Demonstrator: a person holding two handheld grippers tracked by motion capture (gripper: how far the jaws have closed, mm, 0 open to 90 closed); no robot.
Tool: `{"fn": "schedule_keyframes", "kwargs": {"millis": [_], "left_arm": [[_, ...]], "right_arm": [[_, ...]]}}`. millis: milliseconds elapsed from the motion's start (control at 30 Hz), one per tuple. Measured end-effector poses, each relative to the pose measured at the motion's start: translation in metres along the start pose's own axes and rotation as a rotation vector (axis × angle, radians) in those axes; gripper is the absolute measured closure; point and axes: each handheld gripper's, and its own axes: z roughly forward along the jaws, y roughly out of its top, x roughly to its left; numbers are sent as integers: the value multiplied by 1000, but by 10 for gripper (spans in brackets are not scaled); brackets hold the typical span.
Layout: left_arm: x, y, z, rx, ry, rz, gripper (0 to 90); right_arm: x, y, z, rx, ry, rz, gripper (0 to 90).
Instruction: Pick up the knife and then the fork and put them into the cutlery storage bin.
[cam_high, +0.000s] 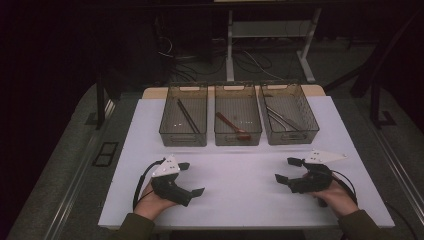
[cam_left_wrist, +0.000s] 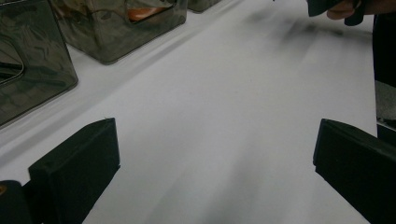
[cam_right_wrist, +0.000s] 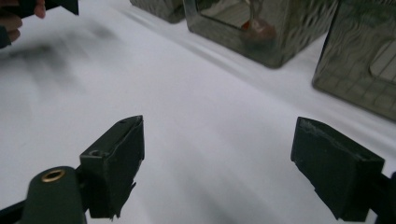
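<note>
Three smoky clear bins stand in a row at the far side of the white table (cam_high: 240, 185). The left bin (cam_high: 184, 115) holds dark chopsticks (cam_high: 188, 116). In the middle bin (cam_high: 237, 115) lies a reddish wooden spoon (cam_high: 233, 126). The right bin (cam_high: 288, 114) holds metal utensils (cam_high: 282, 119). My left gripper (cam_high: 192, 178) rests low at the near left, open and empty, pointing right. My right gripper (cam_high: 287, 170) sits at the near right, open and empty, pointing left. Wide gaps show between the jaws in both gripper views (cam_left_wrist: 215, 172) (cam_right_wrist: 217, 168).
The table's front edge (cam_high: 225, 225) runs just under the person's hands. Beyond the bins are a grey floor, cables and white desk legs (cam_high: 230, 50). Dark frame posts (cam_high: 101, 100) stand at either side of the table.
</note>
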Motion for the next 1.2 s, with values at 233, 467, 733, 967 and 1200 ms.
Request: {"fn": "schedule_keyframes", "kwargs": {"millis": [233, 467, 733, 967, 1200], "left_arm": [[0, 0, 0, 2, 1, 6, 0], [0, 0, 0, 4, 1, 2, 0], [1, 0, 0, 10, 2, 2, 0], [2, 0, 2, 14, 0, 6, 0], [2, 0, 2, 14, 1, 6, 0]], "right_arm": [[0, -11, -7, 3, -5, 13, 139], [2, -18, -18, -16, -27, 22, 115], [-1, -22, -22, -7, -61, 1, 114], [-1, -22, -23, -16, -62, 0, 114], [-1, -21, -23, -12, -60, -8, 114]]}}
